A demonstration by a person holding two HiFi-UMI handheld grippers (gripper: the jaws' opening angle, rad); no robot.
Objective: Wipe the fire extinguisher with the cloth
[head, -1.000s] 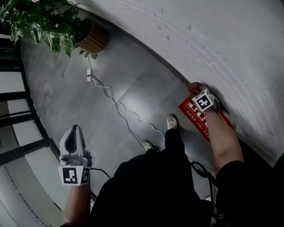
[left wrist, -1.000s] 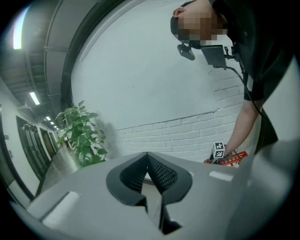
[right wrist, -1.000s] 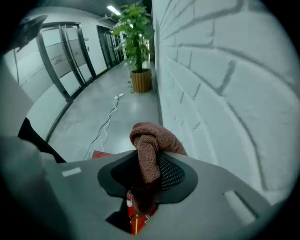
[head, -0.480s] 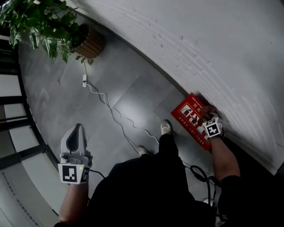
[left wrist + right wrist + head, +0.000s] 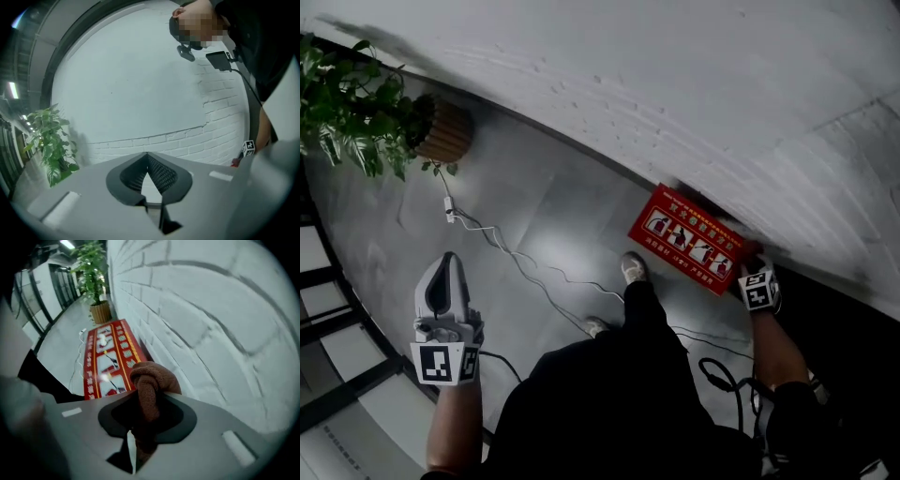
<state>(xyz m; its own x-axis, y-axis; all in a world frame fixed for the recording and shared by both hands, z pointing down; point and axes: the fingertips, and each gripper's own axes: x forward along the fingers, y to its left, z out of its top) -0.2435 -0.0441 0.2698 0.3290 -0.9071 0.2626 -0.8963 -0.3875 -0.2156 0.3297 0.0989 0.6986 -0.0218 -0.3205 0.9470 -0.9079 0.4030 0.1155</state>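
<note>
A red fire extinguisher box (image 5: 686, 239) with pictograms on its lid stands on the floor against the white brick wall. In the right gripper view the red box (image 5: 108, 357) stretches away below the jaws. My right gripper (image 5: 754, 267) points steeply down at the box's right end, beside the wall. It is shut on a bunched brown cloth (image 5: 150, 380), which sticks out past the jaws of the right gripper (image 5: 146, 397). My left gripper (image 5: 442, 262) hangs over the grey floor at the left, far from the box. In its own view the left gripper (image 5: 147, 154) is shut with nothing in it.
A potted plant (image 5: 356, 122) in a wicker pot (image 5: 445, 129) stands by the wall at the upper left. A white cable (image 5: 516, 258) snakes across the grey floor tiles toward the person's shoes (image 5: 634, 267). The white brick wall (image 5: 675, 84) runs along the top.
My right gripper has carried the cloth along the red box from its far left end to its right end. The head view has swung, and the left gripper has shifted a little.
</note>
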